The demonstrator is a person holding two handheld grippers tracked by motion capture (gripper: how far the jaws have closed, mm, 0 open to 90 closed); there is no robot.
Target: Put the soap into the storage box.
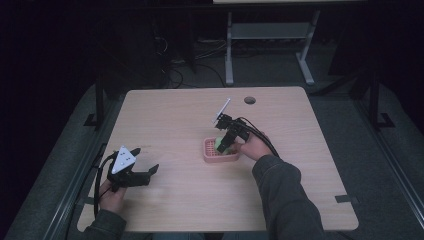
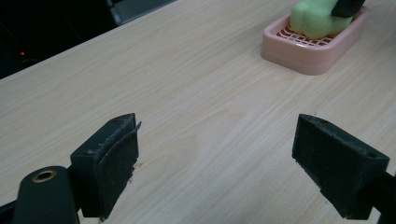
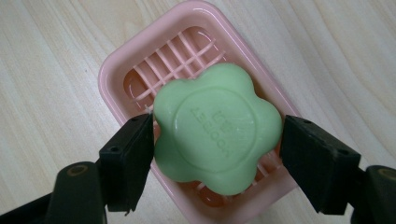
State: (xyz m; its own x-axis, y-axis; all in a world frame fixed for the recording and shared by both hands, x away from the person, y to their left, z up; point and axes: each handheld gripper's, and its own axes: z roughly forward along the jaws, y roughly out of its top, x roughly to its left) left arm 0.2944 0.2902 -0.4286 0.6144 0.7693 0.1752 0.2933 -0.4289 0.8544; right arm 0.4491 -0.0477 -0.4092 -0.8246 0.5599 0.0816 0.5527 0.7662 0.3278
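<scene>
On the light wood table [image 1: 170,115], one pink soap dish [image 1: 220,155] sits near the middle, nothing else loose on the top besides a round cable hole [image 1: 250,100] near the far edge. Beyond the table, dark floor with one grey metal frame [image 1: 270,35] and tangled cables [image 1: 175,70], hard to make out in the dim. Two grippers, one per hand. Right gripper [image 1: 225,142] is angled down over the dish, its body and the hand [image 1: 252,147] covering much of it from above. Right gripper view: one green flower-shaped soap [image 3: 217,128] sits over the slotted dish [image 3: 121,70], left jaw touching the soap's edge, right jaw just beside it or barely touching, can't tell if it's squeezed. Embossed lettering on the soap, not readable. Dish's near end cut off by the frame. Left gripper [image 1: 145,162] near the table's front left, well apart from the dish, jaws spread wide, nothing between them, bare wood below. Left gripper view: dish [image 2: 308,51] and soap [image 2: 315,21] far off, soap cut off at top.
</scene>
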